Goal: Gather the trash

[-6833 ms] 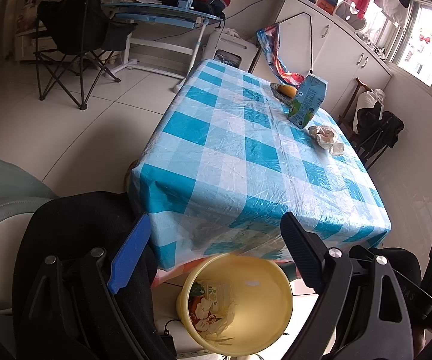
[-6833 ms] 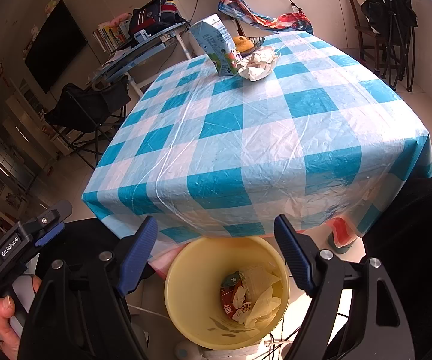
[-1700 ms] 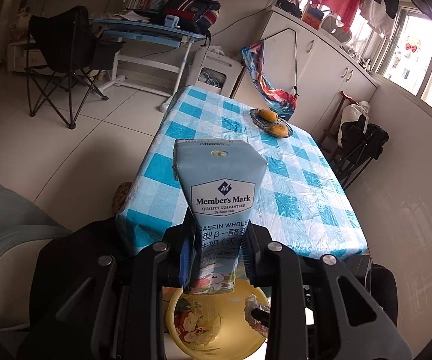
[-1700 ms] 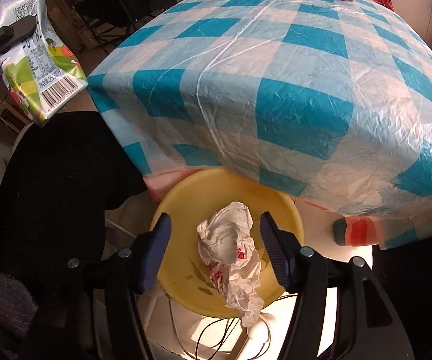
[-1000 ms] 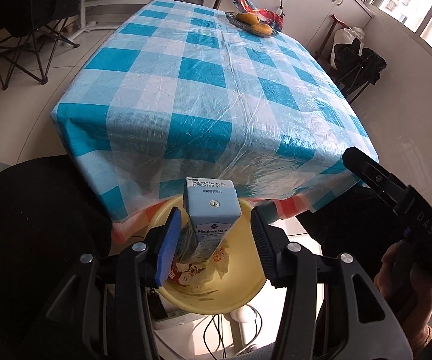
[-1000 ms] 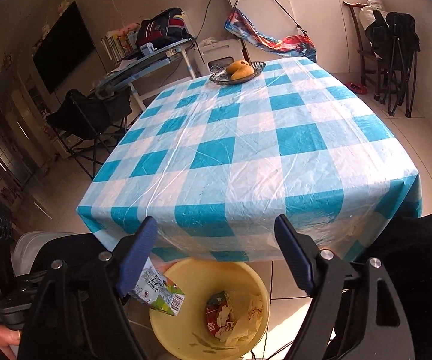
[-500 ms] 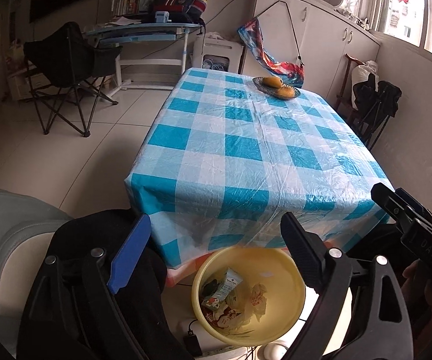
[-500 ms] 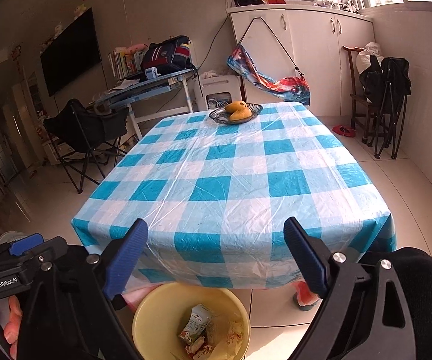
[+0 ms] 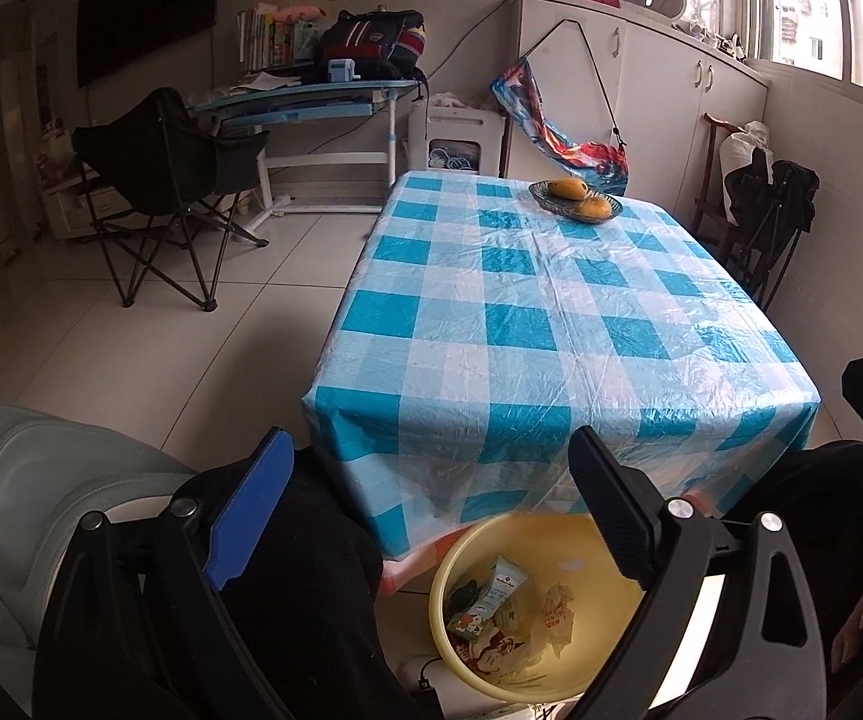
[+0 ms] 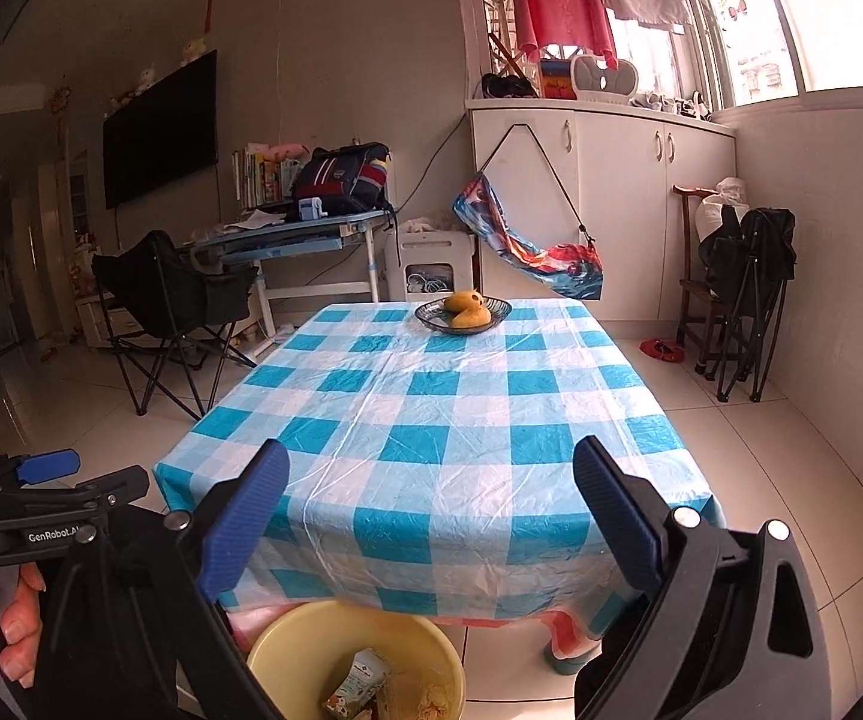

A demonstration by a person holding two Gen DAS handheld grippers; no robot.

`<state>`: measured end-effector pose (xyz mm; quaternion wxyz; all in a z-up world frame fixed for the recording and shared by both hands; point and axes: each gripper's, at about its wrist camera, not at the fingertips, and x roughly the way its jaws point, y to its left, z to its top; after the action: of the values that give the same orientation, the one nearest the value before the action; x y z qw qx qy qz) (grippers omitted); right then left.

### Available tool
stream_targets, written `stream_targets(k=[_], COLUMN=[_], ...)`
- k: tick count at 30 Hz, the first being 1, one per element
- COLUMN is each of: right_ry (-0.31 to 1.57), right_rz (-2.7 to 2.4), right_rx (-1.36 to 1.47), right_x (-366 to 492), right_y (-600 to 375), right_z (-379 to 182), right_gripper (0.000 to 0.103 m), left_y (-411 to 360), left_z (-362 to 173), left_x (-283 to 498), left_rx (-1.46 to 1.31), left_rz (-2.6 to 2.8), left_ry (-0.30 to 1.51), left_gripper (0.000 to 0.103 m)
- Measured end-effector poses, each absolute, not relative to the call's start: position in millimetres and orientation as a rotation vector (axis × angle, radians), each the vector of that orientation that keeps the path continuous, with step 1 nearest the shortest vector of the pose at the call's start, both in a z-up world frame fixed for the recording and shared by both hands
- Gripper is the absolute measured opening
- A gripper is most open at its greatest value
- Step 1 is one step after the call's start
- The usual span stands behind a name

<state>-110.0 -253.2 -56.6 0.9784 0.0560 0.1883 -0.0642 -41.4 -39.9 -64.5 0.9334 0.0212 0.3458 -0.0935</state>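
A yellow bin [image 9: 449, 588] stands on the floor at the near end of the table and holds a milk carton [image 9: 494, 591] and crumpled wrappers [image 9: 551, 606]. The bin [image 10: 287, 648] and the carton [image 10: 359, 684] also show at the bottom of the right wrist view. My left gripper [image 9: 431, 504] is open and empty above the bin. My right gripper [image 10: 431, 510] is open and empty, held above the table's near edge. The left gripper's body [image 10: 41, 510] shows at the left of the right wrist view.
The table has a blue and white checked cloth [image 9: 539, 324] and a dish of yellow fruit [image 9: 575, 198] at its far end. A black folding chair [image 9: 161, 180] and a desk [image 9: 311, 102] stand to the left. Folded chairs [image 10: 743, 300] lean against the right wall.
Both grippers have risen and tilted up from the bin, so more of the room shows. Earlier, the left gripper let the carton go into the bin and the right one dropped crumpled paper there.
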Motion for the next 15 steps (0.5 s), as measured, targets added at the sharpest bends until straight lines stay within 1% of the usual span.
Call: stream_targets(k=[4, 6, 11, 15], right_ry=[0.329, 0.33, 0.384, 0.354], right_rz=[-0.138, -0.138, -0.151, -0.168], right_rx=[0.031, 0.008, 0.025, 0.031], right_x=[-123.4, -122.1, -111.2, -121.6], right_y=[-238.6, -234.8, -239.4, -239.5], right_z=[-52.4, -53.7, -63.4, -56.0], right_gripper=[0.096, 0.096, 0.096, 0.096], left_y=[-39.8, -41.1, -41.1, -30.7], left_z=[-58.6, -56.0, -51.2, -46.3], left_x=[-45.6, -48.5, -52.9, -57.0], left_rx=[0.052, 0.06, 0.076, 0.073], left_rz=[-0.187, -0.188, -0.198, -0.178], left_ry=[0.673, 0.654, 0.623, 0.588], left_gripper=[0.091, 0.092, 0.093, 0.094])
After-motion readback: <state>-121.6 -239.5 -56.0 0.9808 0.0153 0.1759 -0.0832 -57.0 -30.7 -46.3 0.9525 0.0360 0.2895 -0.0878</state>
